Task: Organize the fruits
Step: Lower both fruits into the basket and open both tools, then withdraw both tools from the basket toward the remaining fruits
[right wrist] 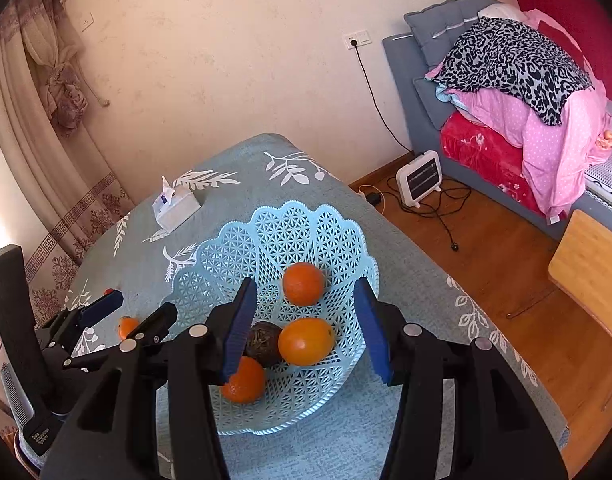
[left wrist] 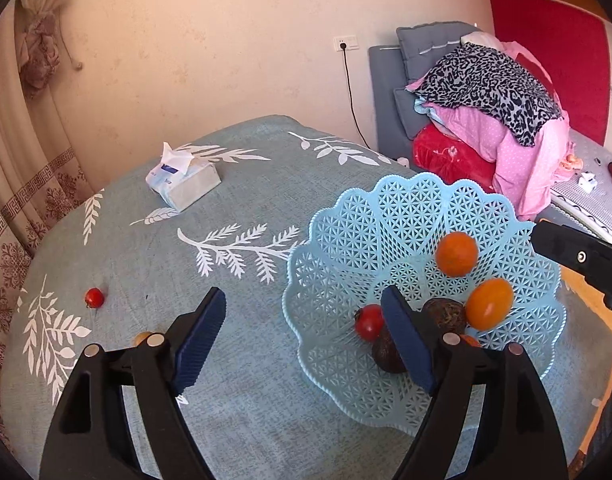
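A light blue lattice basket (left wrist: 386, 236) (right wrist: 289, 224) stands on the table. It holds oranges (left wrist: 456, 254) (right wrist: 303, 284), a yellow-orange fruit (left wrist: 488, 304) (right wrist: 306, 341), a red tomato (left wrist: 369, 322) and dark brown fruits (left wrist: 387, 354) (right wrist: 263, 342). A small red tomato (left wrist: 94, 298) and a small orange fruit (left wrist: 142, 337) (right wrist: 127, 327) lie loose on the cloth to the left. My left gripper (left wrist: 303, 340) is open and empty, over the basket's left rim. My right gripper (right wrist: 306, 332) is open and empty above the basket.
A tissue box (left wrist: 183, 184) (right wrist: 175, 206) sits at the far left of the table with its blue leaf-patterned cloth (left wrist: 225, 264). Beyond are a wall, a curtain, a bed with piled bedding (right wrist: 518, 92), a small heater (right wrist: 419, 179), cables and a wooden stool (right wrist: 590, 264).
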Tool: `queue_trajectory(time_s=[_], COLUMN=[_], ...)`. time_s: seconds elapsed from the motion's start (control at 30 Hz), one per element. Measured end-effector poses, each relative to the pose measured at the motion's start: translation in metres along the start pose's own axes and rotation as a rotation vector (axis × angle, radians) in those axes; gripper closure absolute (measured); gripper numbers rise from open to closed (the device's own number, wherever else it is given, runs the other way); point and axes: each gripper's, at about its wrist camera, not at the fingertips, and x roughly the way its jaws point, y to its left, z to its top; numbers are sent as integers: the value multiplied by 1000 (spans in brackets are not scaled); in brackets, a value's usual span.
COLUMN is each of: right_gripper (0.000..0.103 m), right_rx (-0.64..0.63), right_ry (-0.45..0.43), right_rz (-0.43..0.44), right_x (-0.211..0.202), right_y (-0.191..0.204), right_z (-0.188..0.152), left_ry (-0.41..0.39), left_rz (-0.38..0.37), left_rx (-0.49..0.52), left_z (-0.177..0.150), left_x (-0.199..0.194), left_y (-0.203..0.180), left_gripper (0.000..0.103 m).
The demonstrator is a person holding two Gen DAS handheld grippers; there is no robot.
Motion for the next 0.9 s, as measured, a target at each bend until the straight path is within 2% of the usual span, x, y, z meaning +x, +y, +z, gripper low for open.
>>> queue_trajectory(time_s=[0.1,0.2,0.33,0.6,0.9], right_gripper=[50,41,40,40,40], right_rx=[-20,-43,-85,-132,-194], right_ry=[-20,-53,-84,-90,-74], right_rz=[-8,-17,-26,-14,24], right_x=[-3,-8,-13,-15,-13], right_y=[5,11,21,39,68], right_z=[-1,-2,-4,-9,-19], left_ry=[-21,-40,-50,-55,-51], left_rz=[20,44,66,104,133], left_rx=[12,15,3,-52,-152], left_z=[-2,-6,-12,-24,-49], left_x=[-7,-13,-22,-38,-63], left_y=[4,8,16,40,86], left_gripper=[18,16,14,14,14])
